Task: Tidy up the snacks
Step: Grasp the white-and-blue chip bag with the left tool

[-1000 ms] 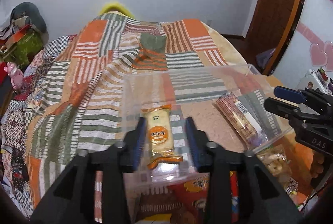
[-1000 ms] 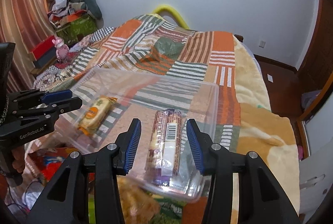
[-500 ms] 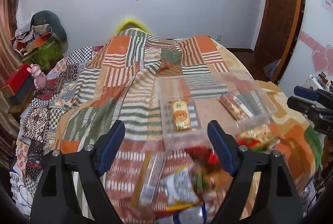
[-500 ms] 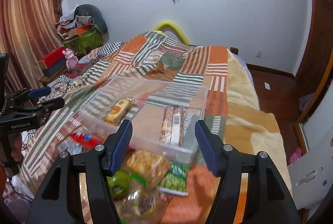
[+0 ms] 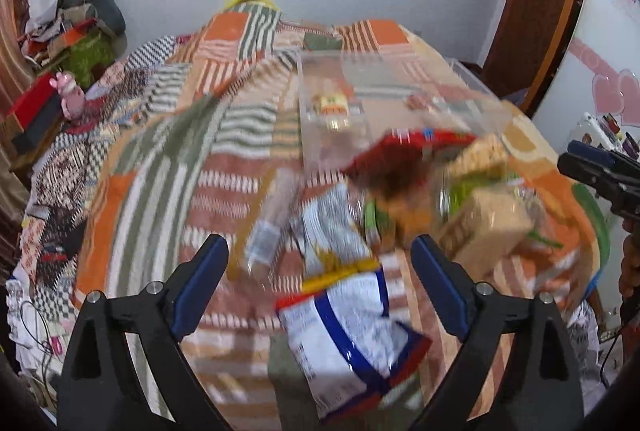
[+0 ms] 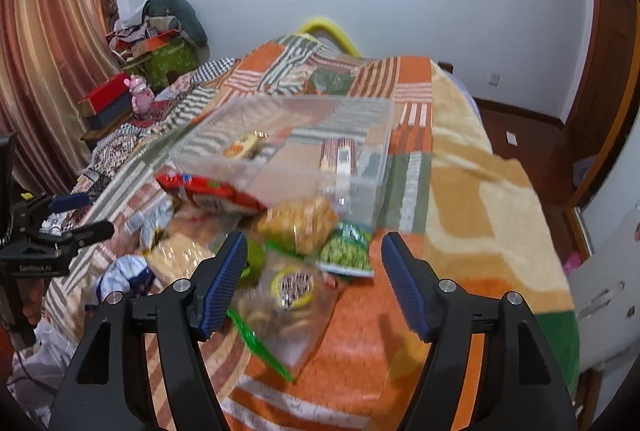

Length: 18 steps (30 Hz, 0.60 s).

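A clear plastic bin (image 5: 400,99) (image 6: 376,151) sits on the bed with an orange snack bar (image 5: 334,105) (image 6: 242,147) and a long cracker pack (image 6: 340,157) inside. In front of it lies a pile of snacks: a red bag (image 6: 208,191), a white-and-blue bag (image 5: 344,315), a green pea pack (image 6: 348,251) and a clear cookie bag (image 6: 288,307). My left gripper (image 5: 320,283) is open and empty above the white-and-blue bag. My right gripper (image 6: 314,283) is open and empty above the cookie bag.
The patchwork blanket (image 5: 160,159) covers the bed. Boxes and a pink toy (image 6: 140,95) stand at the left. A wooden door (image 5: 536,3) and a white cabinet (image 6: 608,295) are at the right.
Both grippers have opened wide and pulled back from the bin toward the near edge of the bed. The snack pile has come into view under them.
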Available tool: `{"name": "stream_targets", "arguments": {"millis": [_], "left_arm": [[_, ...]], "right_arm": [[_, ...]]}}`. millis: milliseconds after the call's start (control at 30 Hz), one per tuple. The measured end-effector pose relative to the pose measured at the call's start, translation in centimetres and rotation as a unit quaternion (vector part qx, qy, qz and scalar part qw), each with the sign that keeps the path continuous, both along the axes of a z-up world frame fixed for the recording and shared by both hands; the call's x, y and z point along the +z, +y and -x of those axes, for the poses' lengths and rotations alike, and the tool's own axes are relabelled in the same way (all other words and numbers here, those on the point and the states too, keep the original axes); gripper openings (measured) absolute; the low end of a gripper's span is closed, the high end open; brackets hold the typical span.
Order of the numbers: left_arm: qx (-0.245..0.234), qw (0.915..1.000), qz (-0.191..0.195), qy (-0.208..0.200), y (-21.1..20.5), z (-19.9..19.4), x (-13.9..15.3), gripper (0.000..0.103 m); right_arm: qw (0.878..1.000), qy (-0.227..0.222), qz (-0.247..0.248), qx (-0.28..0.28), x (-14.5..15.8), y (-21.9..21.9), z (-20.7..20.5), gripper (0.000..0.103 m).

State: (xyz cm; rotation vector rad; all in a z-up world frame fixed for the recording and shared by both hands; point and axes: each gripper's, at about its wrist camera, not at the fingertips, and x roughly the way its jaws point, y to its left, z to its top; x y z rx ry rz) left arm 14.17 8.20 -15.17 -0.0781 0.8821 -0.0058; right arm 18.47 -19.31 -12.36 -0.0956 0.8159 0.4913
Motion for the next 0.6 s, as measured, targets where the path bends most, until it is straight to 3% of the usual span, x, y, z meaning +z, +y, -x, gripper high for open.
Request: {"name": "stream_targets", "arguments": {"millis": [333,600], "left_arm": [[0.009,0.9985,0.027,0.047,-0.3,1.3,-4.4,0.094],[0.023,0.9933,0.090,0.069,0.4,1.7,-6.6,0.094]], "right_arm": [[0.999,0.045,0.011,0.004,-3.5,1.2,0.0,0.066],[0.998,0.065,0.004,0.009,-4.8,1.7,0.0,0.075]]}}
